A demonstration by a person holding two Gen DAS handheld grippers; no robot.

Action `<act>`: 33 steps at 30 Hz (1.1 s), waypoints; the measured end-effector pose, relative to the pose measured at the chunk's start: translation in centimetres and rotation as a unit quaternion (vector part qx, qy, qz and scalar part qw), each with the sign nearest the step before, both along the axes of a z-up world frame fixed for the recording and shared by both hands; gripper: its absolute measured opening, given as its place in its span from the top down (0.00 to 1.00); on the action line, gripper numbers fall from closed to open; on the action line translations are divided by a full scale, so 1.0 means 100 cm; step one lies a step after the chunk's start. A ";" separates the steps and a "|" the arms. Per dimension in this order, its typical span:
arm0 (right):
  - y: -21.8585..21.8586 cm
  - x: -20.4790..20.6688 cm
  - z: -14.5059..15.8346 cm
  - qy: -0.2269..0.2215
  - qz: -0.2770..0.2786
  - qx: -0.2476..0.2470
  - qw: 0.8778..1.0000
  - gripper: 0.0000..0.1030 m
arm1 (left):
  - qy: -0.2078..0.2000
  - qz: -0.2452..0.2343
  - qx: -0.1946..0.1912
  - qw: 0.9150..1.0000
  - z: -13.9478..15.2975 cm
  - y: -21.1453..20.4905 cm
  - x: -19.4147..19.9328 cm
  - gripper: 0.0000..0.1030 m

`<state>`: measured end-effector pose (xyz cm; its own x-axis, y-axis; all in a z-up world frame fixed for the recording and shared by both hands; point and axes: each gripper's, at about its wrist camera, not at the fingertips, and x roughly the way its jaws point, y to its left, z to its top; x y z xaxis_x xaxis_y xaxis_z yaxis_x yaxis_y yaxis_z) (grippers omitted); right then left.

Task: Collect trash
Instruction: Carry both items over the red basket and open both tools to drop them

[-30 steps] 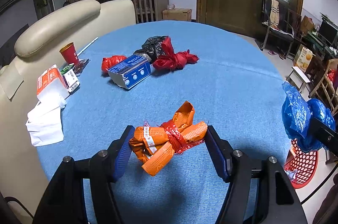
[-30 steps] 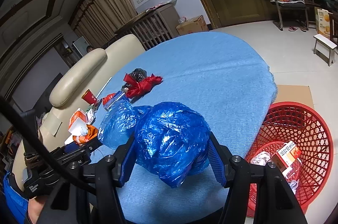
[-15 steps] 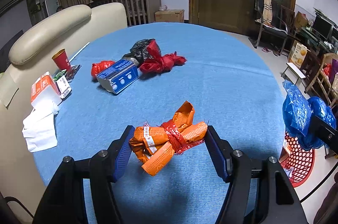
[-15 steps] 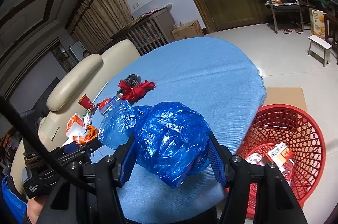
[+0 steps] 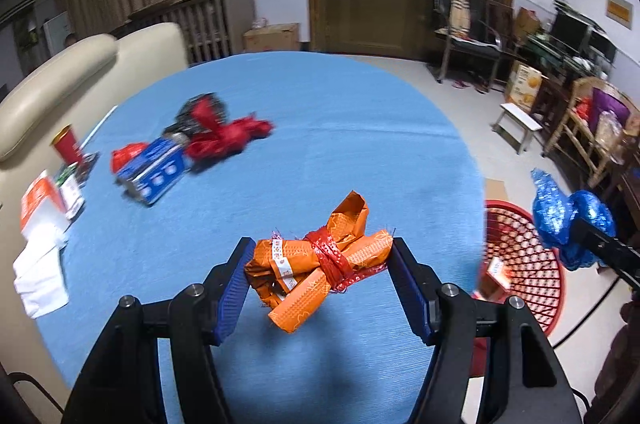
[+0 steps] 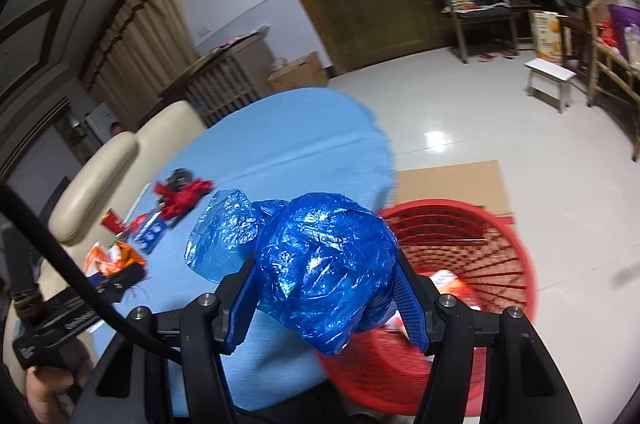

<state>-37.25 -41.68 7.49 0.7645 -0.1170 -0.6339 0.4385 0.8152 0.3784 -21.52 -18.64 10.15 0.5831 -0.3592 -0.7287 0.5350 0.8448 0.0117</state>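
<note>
My left gripper is shut on an orange wrapper bundle tied with red ribbon, held above the blue tablecloth. My right gripper is shut on a crumpled blue plastic bag, which hangs over the table's edge, right beside the red mesh basket on the floor. In the left wrist view the blue bag and the basket show at the right. The orange bundle appears at the left in the right wrist view.
On the table lie a red and black bag knot, a blue box, a red cup, cartons and white tissues. A cream sofa borders the table. Cardboard lies on the floor under the basket, which holds some packets.
Both grippers have swung to the right with their loads. The blue bag has come from over the table to its edge by the basket, which now shows more fully in the left wrist view.
</note>
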 end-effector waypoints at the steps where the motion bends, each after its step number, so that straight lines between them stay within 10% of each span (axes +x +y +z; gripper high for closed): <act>1: -0.007 -0.004 -0.002 0.004 -0.009 -0.002 1.000 0.37 | 0.000 -0.007 0.000 1.000 0.000 -0.006 -0.002 0.34; 17: -0.064 -0.039 -0.037 0.054 -0.070 0.005 0.996 0.37 | 0.005 -0.138 0.006 0.990 -0.001 -0.105 -0.043 0.34; 33: -0.085 -0.041 -0.072 0.074 -0.076 0.071 0.992 0.21 | 0.014 -0.170 0.027 0.985 -0.009 -0.139 -0.058 0.34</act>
